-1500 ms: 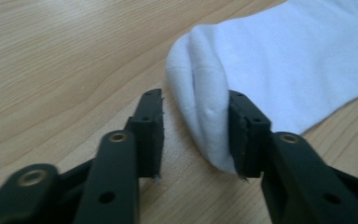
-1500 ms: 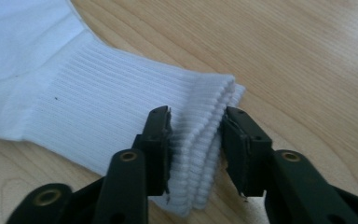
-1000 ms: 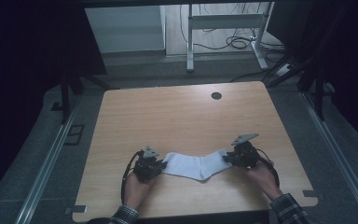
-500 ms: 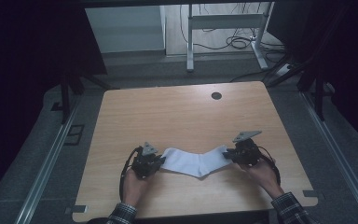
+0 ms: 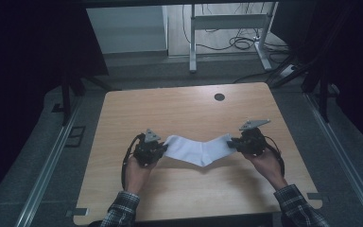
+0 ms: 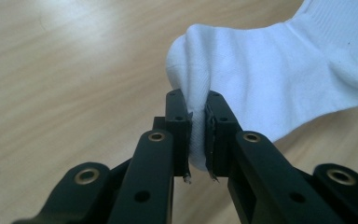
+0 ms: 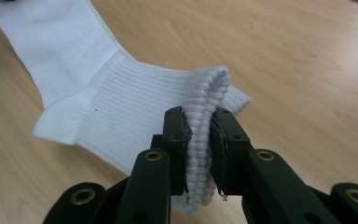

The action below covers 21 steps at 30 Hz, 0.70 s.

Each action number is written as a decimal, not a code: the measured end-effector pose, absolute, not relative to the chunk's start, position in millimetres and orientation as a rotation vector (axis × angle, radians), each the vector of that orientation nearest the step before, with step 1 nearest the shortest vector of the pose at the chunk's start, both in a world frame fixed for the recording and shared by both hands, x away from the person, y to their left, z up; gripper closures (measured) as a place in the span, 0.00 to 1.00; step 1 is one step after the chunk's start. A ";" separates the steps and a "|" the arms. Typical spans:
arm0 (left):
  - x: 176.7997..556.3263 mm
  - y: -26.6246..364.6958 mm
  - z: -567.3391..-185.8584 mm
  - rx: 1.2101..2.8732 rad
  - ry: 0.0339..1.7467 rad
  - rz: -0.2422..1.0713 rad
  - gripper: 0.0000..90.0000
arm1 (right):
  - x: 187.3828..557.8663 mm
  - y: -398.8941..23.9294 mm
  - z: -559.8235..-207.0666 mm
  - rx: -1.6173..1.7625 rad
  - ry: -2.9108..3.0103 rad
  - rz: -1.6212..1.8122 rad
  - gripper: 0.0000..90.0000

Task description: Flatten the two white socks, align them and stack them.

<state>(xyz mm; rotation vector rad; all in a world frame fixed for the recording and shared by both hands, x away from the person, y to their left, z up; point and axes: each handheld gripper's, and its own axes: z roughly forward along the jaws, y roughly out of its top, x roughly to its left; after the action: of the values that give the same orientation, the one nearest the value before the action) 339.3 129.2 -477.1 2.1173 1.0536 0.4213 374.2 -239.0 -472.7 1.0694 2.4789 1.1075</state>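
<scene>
high view shows the white sock point(image 5: 197, 150) strung between the left gripper point(image 5: 157, 150), jaws pinching its toe end, and the right gripper point(image 5: 235, 142), jaws pinching its ribbed cuff, sagging over the wooden table point(image 5: 179, 106), likely held so to spread it.

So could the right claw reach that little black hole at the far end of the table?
Probably yes, but not freely: the wood between the right claw and the black hole is bare. The catch is that it is shut on the white sock, whose other end the left claw grips.
</scene>
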 end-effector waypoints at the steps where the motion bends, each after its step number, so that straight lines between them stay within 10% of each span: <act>1: 342.9 128.5 -475.6 2.120 1.057 0.425 0.91 | 377.6 -239.1 -470.7 1.073 2.472 1.108 0.84; 21: 402.0 123.1 -504.9 2.087 1.209 0.453 0.91 | 437.1 -224.2 -495.8 1.172 2.448 1.030 0.84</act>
<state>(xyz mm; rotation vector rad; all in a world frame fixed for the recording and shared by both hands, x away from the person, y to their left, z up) 402.0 123.1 -504.9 2.0874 1.2089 0.4530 437.1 -224.2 -495.8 1.1718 2.4484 1.0299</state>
